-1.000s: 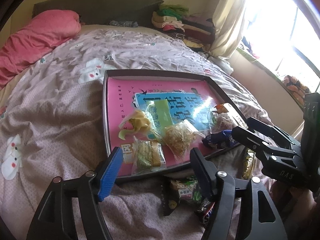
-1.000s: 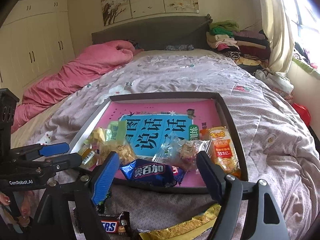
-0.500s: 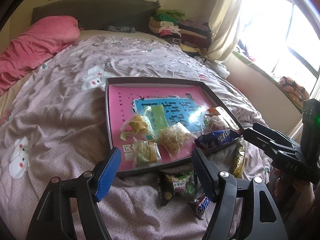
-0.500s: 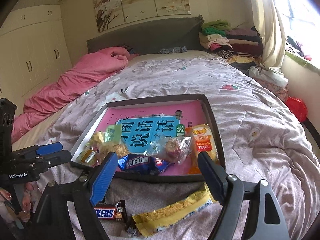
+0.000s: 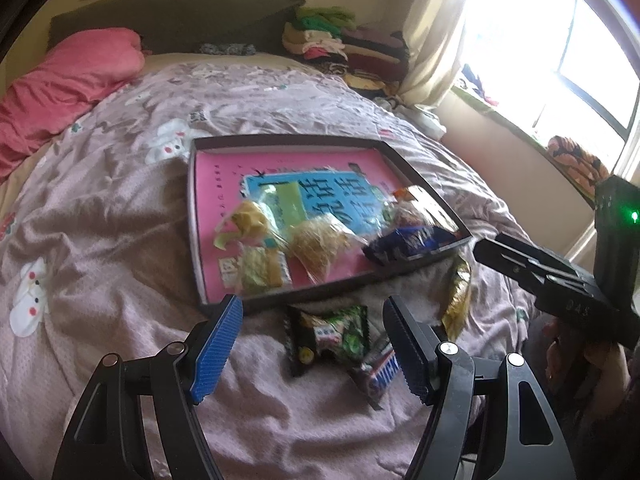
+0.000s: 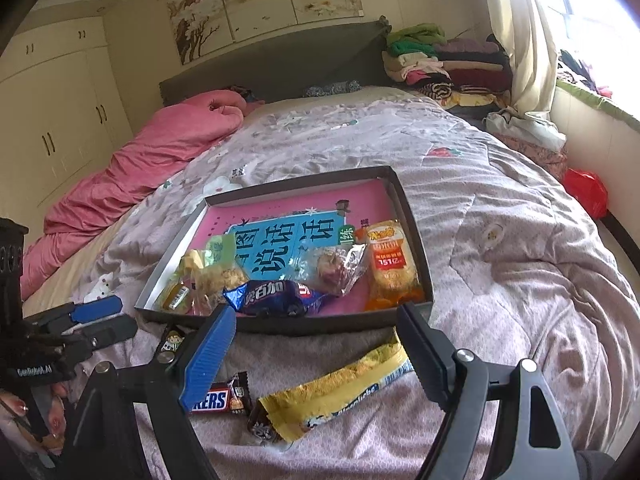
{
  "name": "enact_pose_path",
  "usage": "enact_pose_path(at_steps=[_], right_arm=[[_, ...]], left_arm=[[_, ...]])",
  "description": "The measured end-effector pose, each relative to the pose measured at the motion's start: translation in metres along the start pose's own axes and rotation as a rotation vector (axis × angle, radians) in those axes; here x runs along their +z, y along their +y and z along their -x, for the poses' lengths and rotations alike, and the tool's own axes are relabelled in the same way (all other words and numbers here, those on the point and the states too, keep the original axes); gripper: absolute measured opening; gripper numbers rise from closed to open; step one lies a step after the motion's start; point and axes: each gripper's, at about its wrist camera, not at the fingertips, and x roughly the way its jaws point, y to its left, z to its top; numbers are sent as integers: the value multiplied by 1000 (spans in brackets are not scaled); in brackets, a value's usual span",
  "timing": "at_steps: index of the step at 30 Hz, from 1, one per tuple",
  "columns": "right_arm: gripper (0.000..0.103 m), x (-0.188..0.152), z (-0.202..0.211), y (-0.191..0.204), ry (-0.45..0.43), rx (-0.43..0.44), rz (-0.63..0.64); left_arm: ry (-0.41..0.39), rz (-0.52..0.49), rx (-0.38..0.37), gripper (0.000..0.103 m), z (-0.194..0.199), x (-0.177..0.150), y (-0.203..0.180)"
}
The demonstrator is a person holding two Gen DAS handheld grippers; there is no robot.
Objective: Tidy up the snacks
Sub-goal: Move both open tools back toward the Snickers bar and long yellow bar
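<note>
snacks in tray: sitting inside the shallow dark-rimmed cardboard tray with a pink printed floor point(image 6: 416, 248); dark blue crinkled foil packet point(image 6: 272, 298) lying at the near edge, orange plastic packet point(image 6: 390, 262) along the right wall, clear-wrapped pieces between them
snacks left out: lying on the mauve quilted bedspread point(image 6: 520, 280) just in front of the tray; long yellow foil wrapper point(image 6: 340, 390), brown snickers bar point(image 6: 220, 400), green-and-black plastic packet point(image 5: 332, 332)
left gripper point(image 5: 312, 344): hovering with jaws apart and nothing between them, pointing down over the green-and-black packet
right gripper point(image 6: 316, 352): hovering with jaws apart and empty, the yellow wrapper lying just below the gap
step in hand: likely lining up on a loose packet for pickup
doing it well: lowering until both pads straddle the wrapper across its narrow width, closing near the middle, avoiding pinching the quilt
risk: thin foil slipping or folding; neighbouring bar getting caught too
placing: lifting clear over the tray rim, dropping into bare pink floor at the back
</note>
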Motion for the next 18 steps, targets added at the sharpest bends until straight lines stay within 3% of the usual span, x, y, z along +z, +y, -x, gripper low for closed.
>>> enact_pose_path(at_steps=[18], right_arm=[[82,-11,0,-7,65,-19,-49]], left_arm=[[76,-202,-46,74,-10,-20,-47]])
